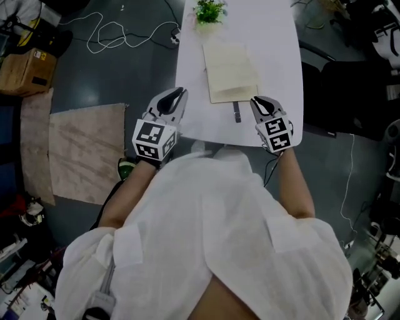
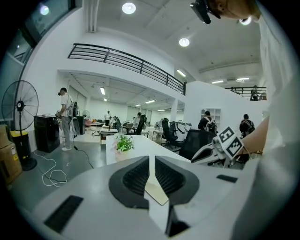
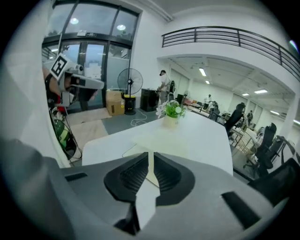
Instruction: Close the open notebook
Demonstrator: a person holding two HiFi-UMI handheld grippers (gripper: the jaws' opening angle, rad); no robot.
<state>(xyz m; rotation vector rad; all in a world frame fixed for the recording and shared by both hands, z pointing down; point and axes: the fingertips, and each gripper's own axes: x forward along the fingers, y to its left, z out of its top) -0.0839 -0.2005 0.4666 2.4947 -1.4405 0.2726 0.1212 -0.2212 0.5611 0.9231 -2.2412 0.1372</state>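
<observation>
The notebook (image 1: 230, 70) is lying flat on the white table (image 1: 275, 56), about in the middle of its width, with its long side running away from the person. It is showing a plain cream face, and a second cream layer is peeking out a little along its near edge. Whether it is fully closed I cannot tell. A small dark pen-like thing (image 1: 237, 112) is lying just at the notebook's near edge. Beyond the far end of the notebook a small green plant (image 1: 209, 11) is standing near the far edge of the table.

The right claw (image 1: 259, 103) is hanging over the near right part of the table, just beside the near right corner of the notebook and the dark thing. Its jaws are standing a little apart, released and grasping nothing. Through the slit between them only a part of the notebook further on is showing. The left claw (image 1: 176, 95) is hanging at the near left edge of the table, apart from the notebook. Its jaws are also leaving a narrow slit and are holding nothing.

The person in a white shirt (image 1: 206, 237) is standing at the near end of the table. On the grey floor (image 1: 350, 162) at the left, brown boards (image 1: 87, 150), a white cable (image 1: 119, 31) and a cardboard box (image 1: 25, 72) are lying
</observation>
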